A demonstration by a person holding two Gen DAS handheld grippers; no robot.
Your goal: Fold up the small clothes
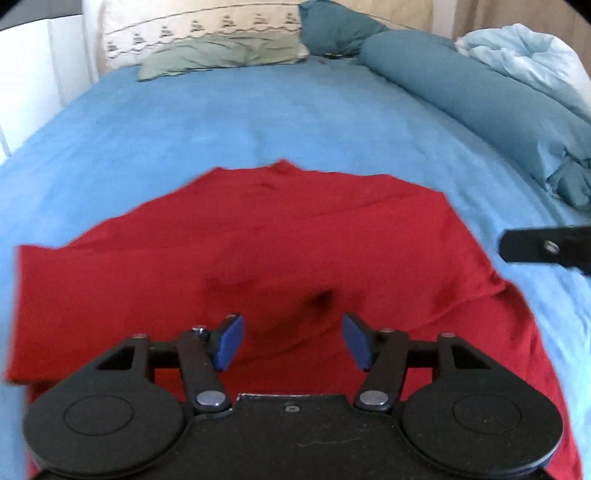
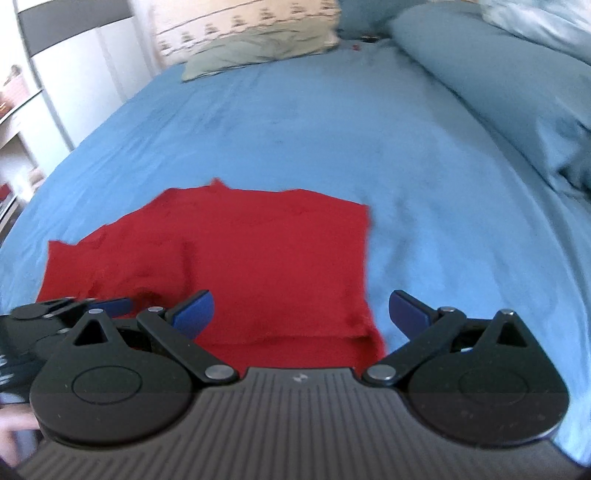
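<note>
— Left gripper (image 1: 292,341): jaws apart, nothing between the blue pads (image 1: 229,341). It hangs over the near part of the red shirt (image 1: 258,236), no contact that I can make out.

— And the right gripper (image 2: 300,316)?

— Spread wide, nothing held. Its left pad sits above red cloth, its right pad above bare sheet (image 2: 332,129); the shirt's right edge runs between the two. From the left wrist view, only a black finger of it pokes in at the right margin, over the sheet just beside the shirt.

— Shirt position?

— Lying flat on the blue sheet, near side of the bed. Right side already turned in, giving a straight vertical edge; a layered hem shows at the near end in the right wrist view. One sleeve sticks out to the left. Some creases mid-cloth.

— Surroundings?

— Green pillow (image 1: 218,55) and a patterned cream pillow (image 1: 199,26) at the far end. Teal duvet (image 1: 480,99) rolled along the right. White cupboard (image 2: 74,74) off left.
</note>
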